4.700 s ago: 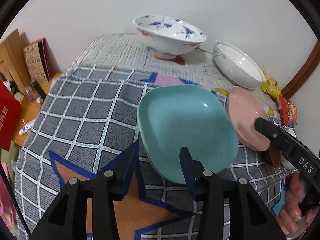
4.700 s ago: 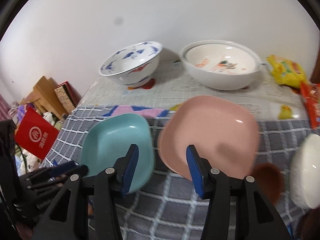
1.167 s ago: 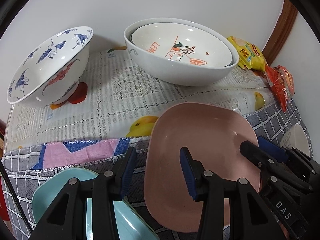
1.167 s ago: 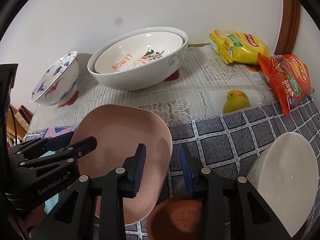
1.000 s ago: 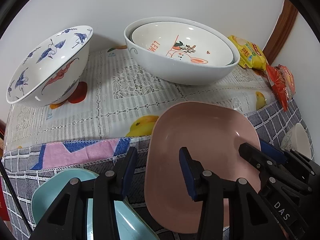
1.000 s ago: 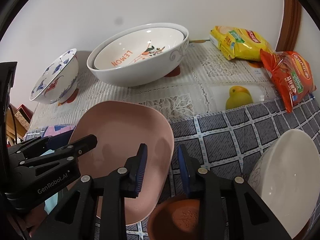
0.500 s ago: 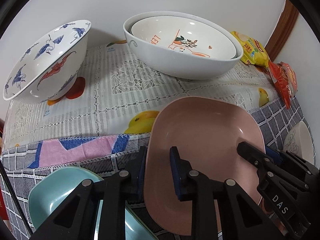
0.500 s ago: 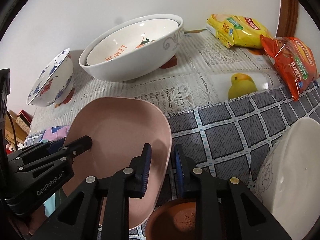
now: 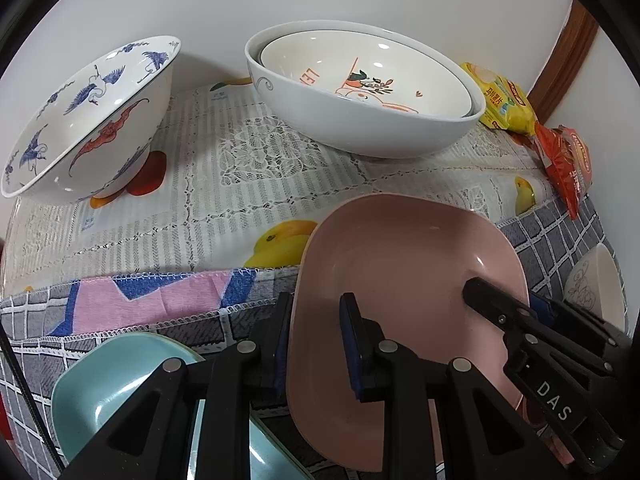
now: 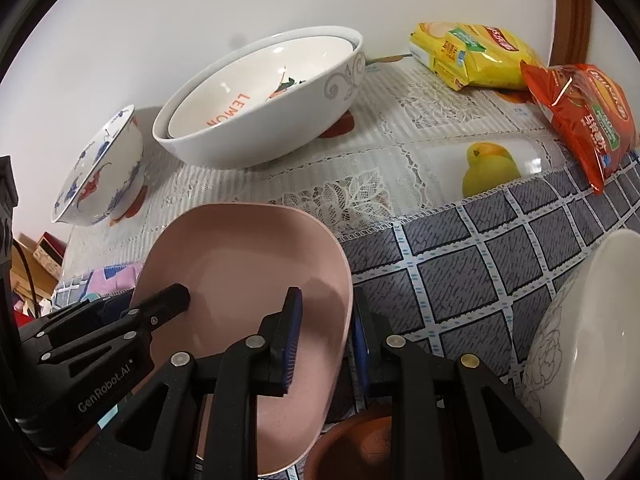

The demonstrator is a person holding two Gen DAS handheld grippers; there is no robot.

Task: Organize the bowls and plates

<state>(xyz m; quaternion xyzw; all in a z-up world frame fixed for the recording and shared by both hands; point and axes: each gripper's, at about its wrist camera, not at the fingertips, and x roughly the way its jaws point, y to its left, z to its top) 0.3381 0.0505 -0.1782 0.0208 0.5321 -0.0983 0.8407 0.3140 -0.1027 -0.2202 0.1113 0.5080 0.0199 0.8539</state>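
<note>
left gripper [image 9: 314,344]: angled steeply down, jaws narrowly set, clamping a rim. right gripper [image 10: 326,344]: likewise angled down, jaws clamping the opposite rim.

The left gripper [image 9: 314,340] pinches the near-left rim of the pink plate [image 9: 404,272], one pad inside, one outside. The right gripper [image 9: 516,308] clamps the plate's right edge. A teal plate [image 9: 116,376] lies lower left on the checked cloth [image 9: 560,240]. Behind, on the lace cloth [image 9: 248,168], stand a blue-crane bowl [image 9: 88,120] and two nested white bowls [image 9: 360,92] (snack packets [image 9: 536,120] at far right)
</note>
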